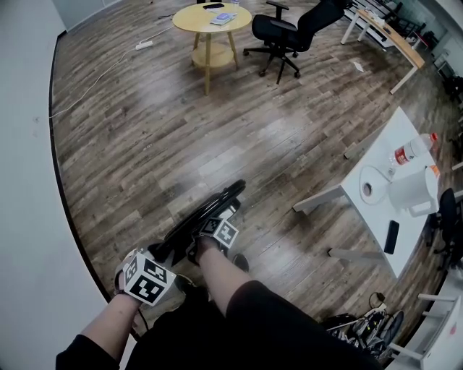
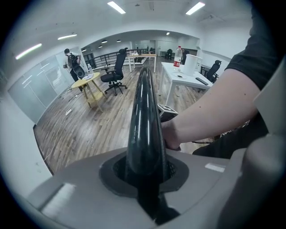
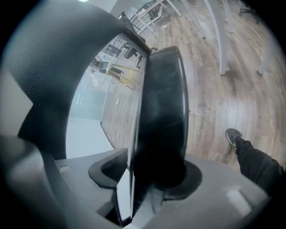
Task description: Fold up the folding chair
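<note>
**A:** Where's the folding chair (image 1: pixel 208 214)?

**B:** Right in front of the person's legs, seen edge-on as a thin black slab over the wooden floor (image 1: pixel 145 130). It looks folded flat, or nearly. I can't tell whether its lower end rests on the floor.

**A:** And the grip?

**B:** The left gripper (image 2: pixel 144 176) has its jaws narrow, clamped on a glossy rounded black edge of the chair. The right gripper (image 3: pixel 152 176) sits further up the frame. Its jaws stand wider, with a broad black part of the chair between them, and one pad shows a clear gap, so I'd call that side loose.

**A:** What worries you?

**B:** The weight may be hanging on the left jaws alone, and that edge is smooth and curved. If it slips, the chair could pivot or drop. The person's shoe (image 3: pixel 233 135) is on the floor close below, so a foot is the likely thing to get hit.

**A:** Could it spring open?

**B:** Possibly, if the fold isn't fully home. With one side unpinched, the halves could swing apart.

**A:** Anything nearby to hit?

**B:** Not really. The white bench (image 1: pixel 376 170), the round bench (image 1: pixel 211 18) and the office chair (image 1: pixel 286 32) are all well apart.
</note>
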